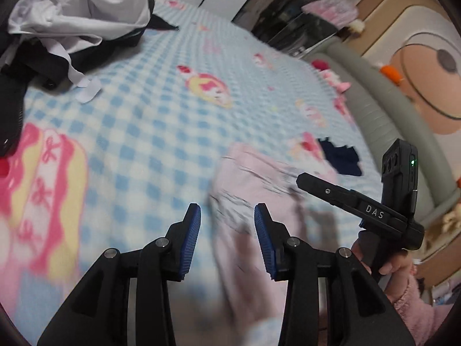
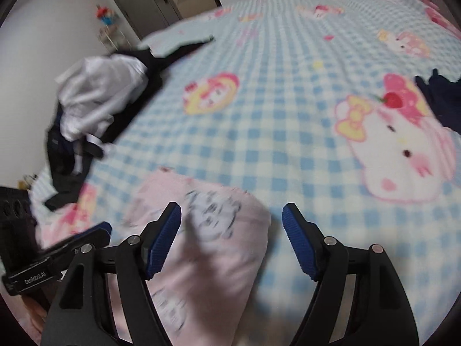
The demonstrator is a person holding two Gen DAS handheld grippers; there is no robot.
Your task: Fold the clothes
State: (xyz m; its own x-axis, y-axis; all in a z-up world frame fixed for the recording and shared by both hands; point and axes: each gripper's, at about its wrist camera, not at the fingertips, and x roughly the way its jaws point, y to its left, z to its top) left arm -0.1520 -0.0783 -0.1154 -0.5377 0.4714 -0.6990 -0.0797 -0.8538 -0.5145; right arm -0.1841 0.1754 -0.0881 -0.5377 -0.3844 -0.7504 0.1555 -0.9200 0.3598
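Both grippers, left gripper (image 1: 227, 212) and right gripper (image 2: 232, 212), hover with jaws apart over a pale pink printed cotton garment (image 2: 207, 248) (blurred, seemingly part-folded). Grip corners squarely on the blue-checked fleece blanket (image 2: 259, 132).

The left gripper (image 1: 227, 213) points toward 12 o'clock in its own view, its blue-padded jaws spread apart with nothing between them. The right gripper (image 2: 232, 213) points the same way in its view, jaws parted wider and likewise holding nothing.

From the left wrist view, the right gripper's black body sits at about 3 o'clock, tilted, its nose aimed toward 10 o'clock. A hand (image 1: 389, 262) wraps its handle from below, fingers curled around the grip, with a fuzzy pink sleeve (image 1: 415, 305) running off toward 5 o'clock. From the right wrist view, the left gripper's body lies at about 8 o'clock.
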